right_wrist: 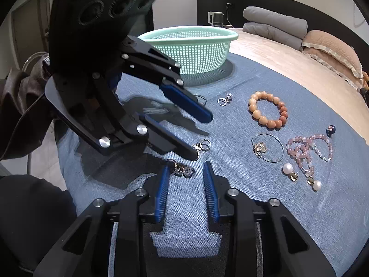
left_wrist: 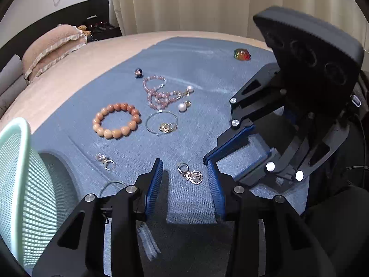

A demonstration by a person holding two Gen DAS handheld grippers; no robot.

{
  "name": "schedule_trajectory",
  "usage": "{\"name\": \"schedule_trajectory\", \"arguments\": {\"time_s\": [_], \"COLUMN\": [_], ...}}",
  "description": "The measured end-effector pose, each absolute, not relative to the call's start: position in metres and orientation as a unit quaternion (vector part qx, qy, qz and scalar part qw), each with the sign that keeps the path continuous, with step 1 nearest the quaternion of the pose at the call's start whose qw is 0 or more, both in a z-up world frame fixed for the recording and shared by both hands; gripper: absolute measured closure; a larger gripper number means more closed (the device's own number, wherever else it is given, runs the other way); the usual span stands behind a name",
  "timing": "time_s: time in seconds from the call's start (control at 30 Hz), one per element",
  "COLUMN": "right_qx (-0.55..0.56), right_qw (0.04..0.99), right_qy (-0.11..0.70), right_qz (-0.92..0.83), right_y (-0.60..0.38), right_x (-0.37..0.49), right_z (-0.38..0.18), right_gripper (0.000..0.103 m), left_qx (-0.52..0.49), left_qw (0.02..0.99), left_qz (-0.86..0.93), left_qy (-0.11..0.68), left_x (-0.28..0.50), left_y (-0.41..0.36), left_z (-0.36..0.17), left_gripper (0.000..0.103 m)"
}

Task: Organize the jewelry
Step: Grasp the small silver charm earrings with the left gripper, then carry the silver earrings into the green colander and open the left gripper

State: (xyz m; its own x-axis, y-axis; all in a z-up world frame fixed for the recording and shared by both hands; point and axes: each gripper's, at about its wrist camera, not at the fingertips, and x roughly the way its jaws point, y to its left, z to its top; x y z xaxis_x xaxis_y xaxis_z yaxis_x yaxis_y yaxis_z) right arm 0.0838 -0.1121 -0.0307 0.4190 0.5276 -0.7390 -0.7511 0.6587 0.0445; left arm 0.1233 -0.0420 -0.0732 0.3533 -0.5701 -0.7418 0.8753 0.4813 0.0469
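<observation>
My left gripper (left_wrist: pixel 183 164) points down at the blue cloth (left_wrist: pixel 203 73), jaws open. A gold earring with a round pendant (left_wrist: pixel 192 175) lies between its fingers, untouched by the pads. In the right wrist view that left gripper (right_wrist: pixel 201 136) reaches in from the upper left, and the gold earring (right_wrist: pixel 203 145) lies by its lower fingertip. My right gripper (right_wrist: pixel 186 164) stands open over a crystal earring (right_wrist: pixel 183 169). The earring lies against the left pad, with a gap to the right pad. A mint mesh basket (right_wrist: pixel 203 53) stands behind.
More jewelry lies on the cloth: an orange bead bracelet (right_wrist: pixel 256 114), a pink bead necklace (right_wrist: pixel 299 149), pearl earrings (right_wrist: pixel 287 168), a thin hoop with a gold charm (right_wrist: pixel 260 147), a small earring (right_wrist: pixel 224 100) and a dark ring (right_wrist: pixel 331 129). Pillows (right_wrist: pixel 332 50) lie on the bed.
</observation>
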Motion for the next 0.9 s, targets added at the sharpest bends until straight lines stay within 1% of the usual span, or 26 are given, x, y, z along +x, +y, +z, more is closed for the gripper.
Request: {"name": "schedule_trajectory", "arguments": {"time_s": [0.03, 0.17, 0.2, 0.23, 0.27, 0.33, 0.37, 0.4, 0.7, 0.9], "right_qx": [-0.149, -0.151, -0.152, -0.150, -0.149, -0.143, -0.142, -0.138, -0.120, -0.127], "right_qw": [0.829, 0.829, 0.830, 0.832, 0.831, 0.833, 0.834, 0.835, 0.856, 0.877], "right_qy": [0.377, 0.379, 0.378, 0.377, 0.381, 0.380, 0.380, 0.379, 0.367, 0.350], "right_qz": [0.386, 0.383, 0.381, 0.379, 0.378, 0.376, 0.376, 0.374, 0.343, 0.305], "right_y": [-0.113, -0.114, -0.115, -0.117, -0.116, -0.120, -0.122, -0.123, -0.153, -0.163], "right_x": [0.082, 0.078, 0.077, 0.076, 0.079, 0.079, 0.077, 0.076, 0.066, 0.055], "right_z": [-0.031, -0.032, -0.032, -0.032, -0.033, -0.033, -0.033, -0.032, -0.014, 0.007], "right_gripper": [0.083, 0.084, 0.085, 0.089, 0.089, 0.089, 0.089, 0.089, 0.089, 0.089], "left_qx": [0.231, 0.235, 0.240, 0.247, 0.252, 0.246, 0.244, 0.244, 0.217, 0.175], "left_qw": [0.791, 0.785, 0.785, 0.781, 0.782, 0.781, 0.782, 0.784, 0.815, 0.838], "left_qz": [-0.455, -0.458, -0.456, -0.456, -0.453, -0.456, -0.454, -0.452, -0.408, -0.370], "left_qy": [0.338, 0.345, 0.343, 0.348, 0.347, 0.348, 0.350, 0.350, 0.350, 0.361], "left_x": [0.124, 0.127, 0.127, 0.127, 0.128, 0.127, 0.128, 0.128, 0.118, 0.111], "left_y": [-0.044, -0.047, -0.049, -0.051, -0.051, -0.051, -0.051, -0.053, -0.053, -0.044], "left_z": [-0.075, -0.078, -0.080, -0.083, -0.086, -0.087, -0.087, -0.087, -0.084, -0.062], "left_gripper": [0.062, 0.062, 0.068, 0.074, 0.074, 0.079, 0.084, 0.085, 0.085, 0.085]}}
